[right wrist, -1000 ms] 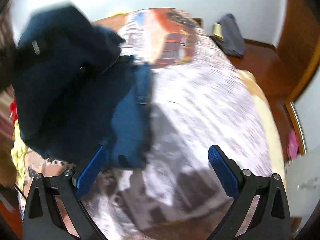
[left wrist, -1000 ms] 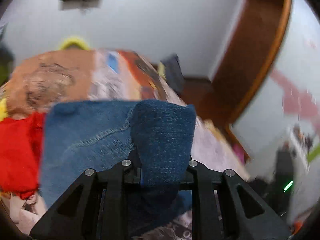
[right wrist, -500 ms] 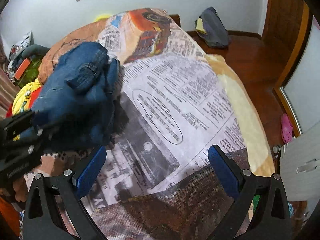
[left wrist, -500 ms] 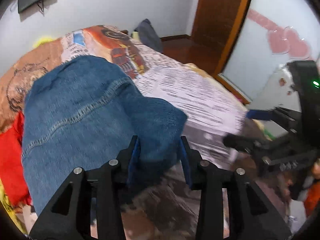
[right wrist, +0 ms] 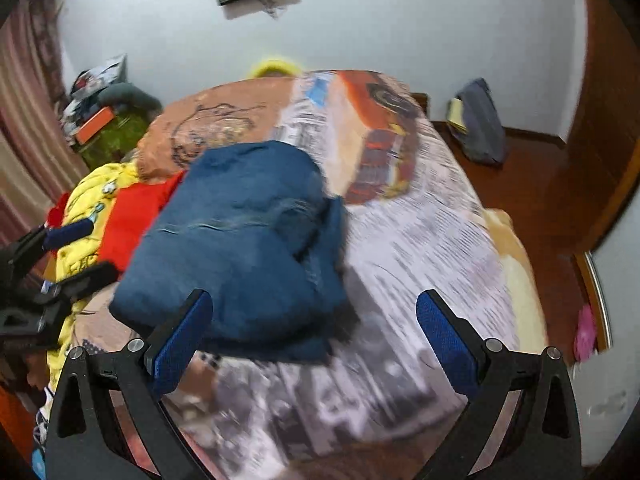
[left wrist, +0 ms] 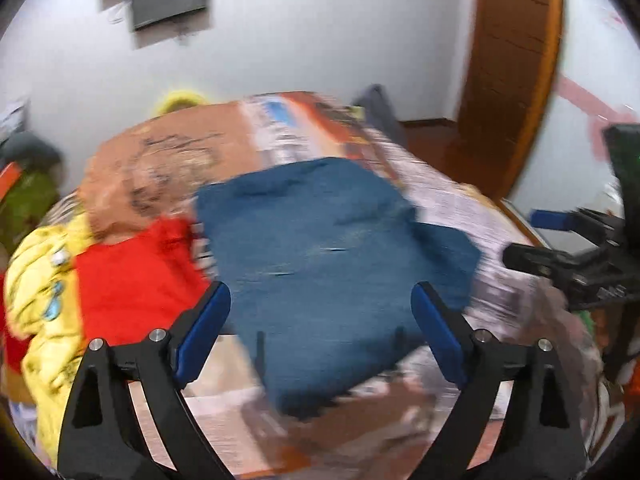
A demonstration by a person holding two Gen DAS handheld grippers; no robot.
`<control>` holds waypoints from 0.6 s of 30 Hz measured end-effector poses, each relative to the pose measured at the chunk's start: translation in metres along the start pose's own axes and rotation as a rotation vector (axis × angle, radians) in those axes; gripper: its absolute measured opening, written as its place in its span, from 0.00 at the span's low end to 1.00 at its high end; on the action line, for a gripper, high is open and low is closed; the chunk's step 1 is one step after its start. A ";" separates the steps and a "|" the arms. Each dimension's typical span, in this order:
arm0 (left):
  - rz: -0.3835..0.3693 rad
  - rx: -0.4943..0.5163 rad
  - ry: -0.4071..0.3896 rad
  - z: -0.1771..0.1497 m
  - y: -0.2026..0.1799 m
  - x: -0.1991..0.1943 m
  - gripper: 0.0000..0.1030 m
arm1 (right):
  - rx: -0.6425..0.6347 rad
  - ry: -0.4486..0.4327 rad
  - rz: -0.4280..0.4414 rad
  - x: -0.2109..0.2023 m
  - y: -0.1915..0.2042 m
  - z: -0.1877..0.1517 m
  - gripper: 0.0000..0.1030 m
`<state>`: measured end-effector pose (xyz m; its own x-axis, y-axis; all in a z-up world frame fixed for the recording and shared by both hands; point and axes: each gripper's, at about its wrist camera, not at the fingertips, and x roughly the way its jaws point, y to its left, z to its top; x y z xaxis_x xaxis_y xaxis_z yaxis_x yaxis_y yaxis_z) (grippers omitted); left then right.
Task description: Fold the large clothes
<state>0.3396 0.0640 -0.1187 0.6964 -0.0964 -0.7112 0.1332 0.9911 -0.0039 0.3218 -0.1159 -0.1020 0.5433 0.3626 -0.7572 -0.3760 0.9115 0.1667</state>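
Bed [right wrist: 420, 240]; jeans [right wrist: 240, 248] between wide-open left hand-held gripper [left wrist: 320, 332].

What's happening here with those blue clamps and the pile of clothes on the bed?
A person is folding clothes with a two-finger gripper in each hand. The folded blue jeans lie on the printed bedspread, beside a red garment and a yellow one. Both the left gripper and the right gripper are open and hold nothing.
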 end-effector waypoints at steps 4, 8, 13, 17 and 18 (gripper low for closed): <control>0.007 -0.099 0.095 -0.011 0.035 0.026 0.89 | -0.033 0.049 0.058 0.032 0.018 0.007 0.98; -0.022 -0.115 0.175 -0.038 0.046 0.050 0.90 | -0.020 0.107 0.021 0.061 0.017 0.005 0.98; -0.100 -0.195 0.168 -0.059 0.062 0.051 0.90 | 0.006 0.111 -0.068 0.071 -0.016 -0.007 0.97; -0.139 -0.191 0.174 -0.067 0.064 0.044 0.90 | 0.048 0.101 -0.027 0.057 -0.035 -0.010 0.97; -0.128 -0.174 0.172 -0.066 0.062 0.041 0.90 | 0.037 0.089 -0.041 0.053 -0.033 -0.009 0.97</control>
<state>0.3297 0.1280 -0.1946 0.5501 -0.2197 -0.8057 0.0791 0.9742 -0.2116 0.3567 -0.1287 -0.1532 0.4879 0.3073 -0.8170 -0.3260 0.9324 0.1560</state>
